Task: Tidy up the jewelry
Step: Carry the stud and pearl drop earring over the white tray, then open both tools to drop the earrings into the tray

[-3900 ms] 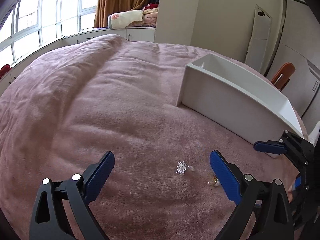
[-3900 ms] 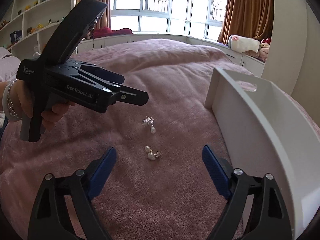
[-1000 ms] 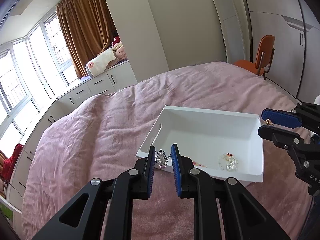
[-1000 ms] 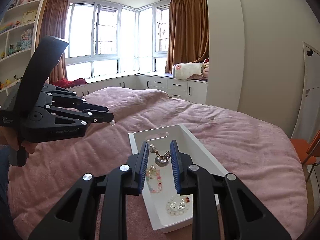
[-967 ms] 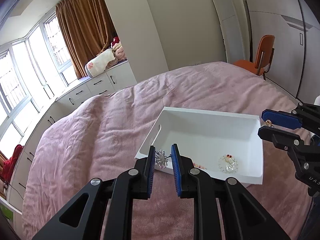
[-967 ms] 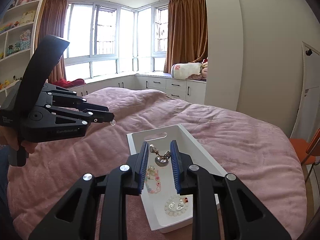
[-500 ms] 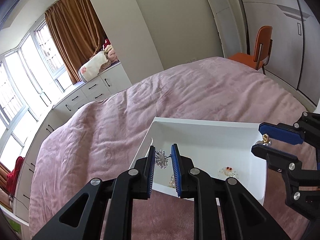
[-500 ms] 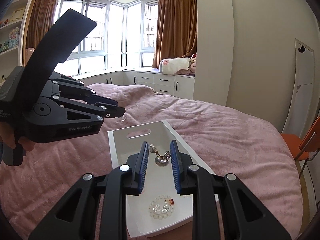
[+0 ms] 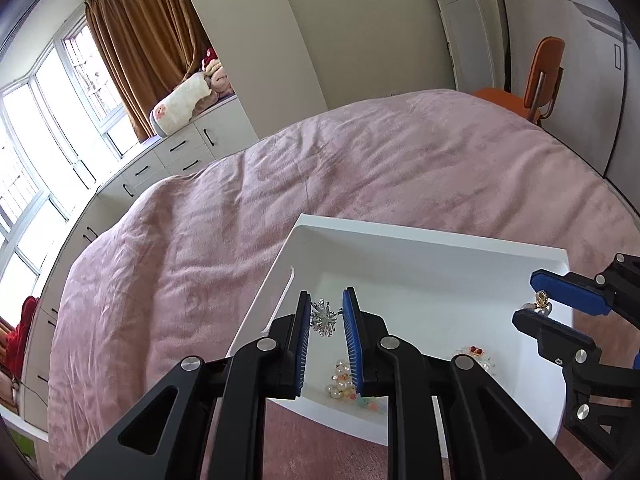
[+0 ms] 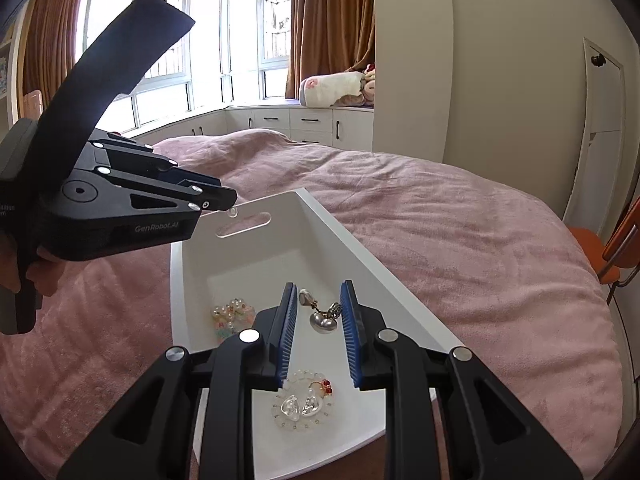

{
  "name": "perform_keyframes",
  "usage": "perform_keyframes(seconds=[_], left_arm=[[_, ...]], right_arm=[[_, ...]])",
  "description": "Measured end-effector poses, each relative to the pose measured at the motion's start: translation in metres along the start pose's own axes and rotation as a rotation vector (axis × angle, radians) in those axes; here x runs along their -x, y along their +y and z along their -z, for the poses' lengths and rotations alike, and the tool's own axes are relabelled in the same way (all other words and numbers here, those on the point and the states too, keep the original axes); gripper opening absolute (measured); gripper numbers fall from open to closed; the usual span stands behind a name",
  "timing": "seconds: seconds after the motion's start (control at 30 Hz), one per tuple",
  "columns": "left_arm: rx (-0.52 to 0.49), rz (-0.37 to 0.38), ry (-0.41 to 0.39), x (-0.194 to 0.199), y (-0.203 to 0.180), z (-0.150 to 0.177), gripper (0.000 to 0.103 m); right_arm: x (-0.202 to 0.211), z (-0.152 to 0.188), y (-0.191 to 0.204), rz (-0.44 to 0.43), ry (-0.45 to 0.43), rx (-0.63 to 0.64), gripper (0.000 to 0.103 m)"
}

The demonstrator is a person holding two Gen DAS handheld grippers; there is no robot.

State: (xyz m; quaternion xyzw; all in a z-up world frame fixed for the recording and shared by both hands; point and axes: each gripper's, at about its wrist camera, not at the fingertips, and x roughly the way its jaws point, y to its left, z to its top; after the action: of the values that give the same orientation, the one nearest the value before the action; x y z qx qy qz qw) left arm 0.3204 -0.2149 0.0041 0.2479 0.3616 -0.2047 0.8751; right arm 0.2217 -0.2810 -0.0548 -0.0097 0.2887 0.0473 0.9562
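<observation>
the pink bed (image 9: 360, 184) carries the white tray (image 10: 352, 248), placed under both tools so pieces can drop straight in. the left gripper (image 9: 327, 312) has its jaws pinching a silver starburst earring (image 9: 323, 317) above the tray's near end. the right gripper (image 10: 319, 300) has its jaws pinching a gold-and-pearl earring (image 10: 322, 316) over the tray floor, with beaded pieces (image 10: 232, 316) lying below, likely ready for release.
</observation>
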Motion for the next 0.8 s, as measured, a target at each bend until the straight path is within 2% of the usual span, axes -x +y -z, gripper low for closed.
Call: perform_keyframes(seconds=[0.27, 0.67, 0.73, 0.8], left_arm=[[0.018, -0.033, 0.130, -0.055, -0.005, 0.002, 0.022], [-0.056, -0.096, 0.206, -0.101, -0.023, 0.013, 0.022], [-0.064, -0.103, 0.205, -0.102, -0.024, 0.014, 0.024], [-0.065, -0.113, 0.207, -0.103, -0.025, 0.014, 0.034]], right_arm=[[-0.026, 0.009, -0.007, 0.013, 0.068, -0.022, 0.023], [-0.054, 0.018, -0.008, 0.024, 0.127, -0.044, 0.023], [-0.054, 0.019, -0.008, 0.014, 0.128, -0.048, 0.023], [-0.054, 0.018, -0.009, 0.004, 0.130, -0.055, 0.024]])
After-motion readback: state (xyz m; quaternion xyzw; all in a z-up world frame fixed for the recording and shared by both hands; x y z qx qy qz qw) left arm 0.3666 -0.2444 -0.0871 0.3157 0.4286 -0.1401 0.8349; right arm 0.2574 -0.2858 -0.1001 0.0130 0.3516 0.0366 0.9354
